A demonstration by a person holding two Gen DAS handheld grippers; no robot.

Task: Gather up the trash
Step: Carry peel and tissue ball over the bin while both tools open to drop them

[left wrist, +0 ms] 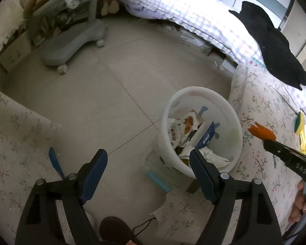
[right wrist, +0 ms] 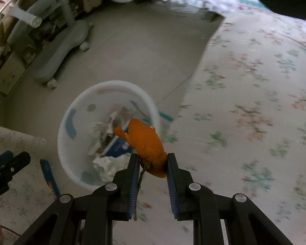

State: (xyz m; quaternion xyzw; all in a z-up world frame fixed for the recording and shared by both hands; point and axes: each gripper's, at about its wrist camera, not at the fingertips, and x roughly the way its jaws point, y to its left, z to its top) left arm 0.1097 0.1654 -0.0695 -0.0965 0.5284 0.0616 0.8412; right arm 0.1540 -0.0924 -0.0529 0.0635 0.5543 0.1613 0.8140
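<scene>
A white bin [left wrist: 194, 90] stands on the tiled floor, holding wrappers, a blue carton [left wrist: 207, 135] and crumpled tissue [left wrist: 213, 156]. My left gripper [left wrist: 148, 153] hangs open above the bin's near-left side, with nothing between its blue pads. At the right of the left wrist view, the right gripper [left wrist: 268, 140] carries a piece of orange peel [left wrist: 262, 132] over the flowered cloth, beside the bin. In the right wrist view my right gripper [right wrist: 152, 161] is shut on the orange peel [right wrist: 146, 140]. The peel's tip overlaps the bin's [right wrist: 112, 84] right rim.
A flowered cloth surface [right wrist: 244, 112] lies right of the bin, with a yellow-green sponge [left wrist: 299, 122] on it. A bed with a checked quilt [left wrist: 193, 14] and a black garment [left wrist: 275, 47] lies behind. A grey wheeled chair base [left wrist: 71, 42] stands far left. A blue strip [left wrist: 55, 161] lies near left.
</scene>
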